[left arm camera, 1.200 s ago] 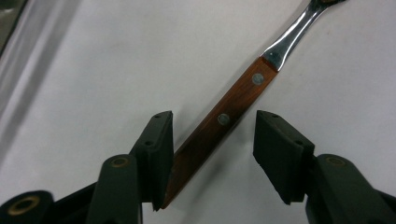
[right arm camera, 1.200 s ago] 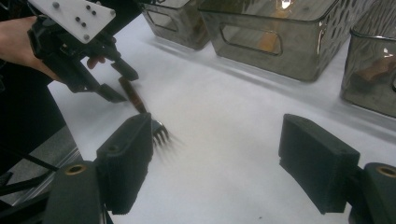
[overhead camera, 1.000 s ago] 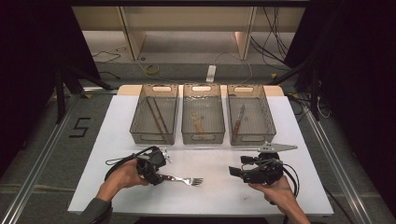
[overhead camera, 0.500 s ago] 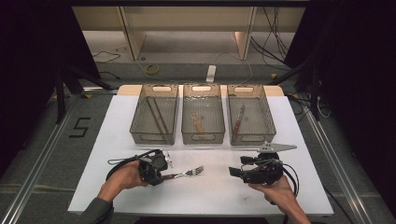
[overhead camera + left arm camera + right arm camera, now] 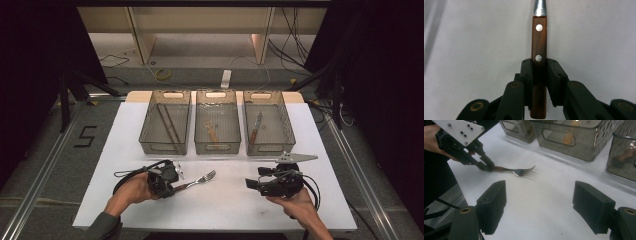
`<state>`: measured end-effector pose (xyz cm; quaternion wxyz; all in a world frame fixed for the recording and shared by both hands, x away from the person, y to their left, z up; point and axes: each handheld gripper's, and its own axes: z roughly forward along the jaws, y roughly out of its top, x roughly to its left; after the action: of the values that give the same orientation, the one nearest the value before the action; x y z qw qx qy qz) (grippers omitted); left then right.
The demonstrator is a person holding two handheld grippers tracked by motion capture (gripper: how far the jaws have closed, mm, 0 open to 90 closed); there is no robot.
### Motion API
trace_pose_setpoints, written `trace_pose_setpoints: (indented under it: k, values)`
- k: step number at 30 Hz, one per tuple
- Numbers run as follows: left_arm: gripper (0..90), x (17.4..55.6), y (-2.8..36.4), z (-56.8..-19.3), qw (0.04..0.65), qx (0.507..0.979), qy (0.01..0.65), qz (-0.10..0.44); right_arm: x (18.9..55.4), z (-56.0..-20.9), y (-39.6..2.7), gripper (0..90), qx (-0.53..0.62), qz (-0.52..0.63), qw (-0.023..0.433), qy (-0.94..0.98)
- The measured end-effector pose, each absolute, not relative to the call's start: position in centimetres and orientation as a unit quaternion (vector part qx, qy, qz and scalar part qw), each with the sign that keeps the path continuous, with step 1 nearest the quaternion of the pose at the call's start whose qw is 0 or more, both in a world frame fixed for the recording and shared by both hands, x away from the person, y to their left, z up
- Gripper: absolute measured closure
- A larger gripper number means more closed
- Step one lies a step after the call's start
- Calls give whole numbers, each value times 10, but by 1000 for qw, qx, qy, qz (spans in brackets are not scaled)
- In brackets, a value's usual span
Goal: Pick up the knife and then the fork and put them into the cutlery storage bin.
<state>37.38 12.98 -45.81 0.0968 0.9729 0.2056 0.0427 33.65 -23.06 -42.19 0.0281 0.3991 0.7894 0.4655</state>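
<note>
We held the left gripper (image 5: 169, 184) low over the white table (image 5: 120, 145), and its jaws had just been closing on the wooden handle of the fork (image 5: 199, 179); in the left gripper view the two black pads pressed on the handle (image 5: 539, 75) from both sides, below the second rivet. We took it by the handle end, probably because this left the tines free and pointing toward the three mesh bins at the far edge. The fork was near the front of the table, between our two hands, with its tines a little raised, though we could not tell surely if the head was already off the surface. The middle bin (image 5: 217, 122) held what looked like another fork, so we judged it to be the right place for this one; the right bin (image 5: 264, 122) held a knife. Our right gripper (image 5: 261, 185) waited well apart with its jaws wide and nothing between them, aimed at the fork (image 5: 520, 170), ready to help if needed.
</note>
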Motion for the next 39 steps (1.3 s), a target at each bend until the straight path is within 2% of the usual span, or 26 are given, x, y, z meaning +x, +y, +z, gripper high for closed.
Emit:
trace_pose_setpoints:
  k: [5,11,15,21,39]
  values:
    - [758,373,129,-446,136,961,234,53,337,-422,-230,278,401,467,25,788]
    - [758,370,124,-428,214,938,268,59,336,-422,-228,278,404,476,24,781]
    - [758,370,121,-425,261,918,287,83,337,-424,-224,278,414,481,23,772]
    - [758,368,115,-421,310,896,310,73,338,-425,-214,287,423,494,11,760]
    - [757,356,92,-417,365,873,316,74,350,-432,-168,375,425,512,-37,745]
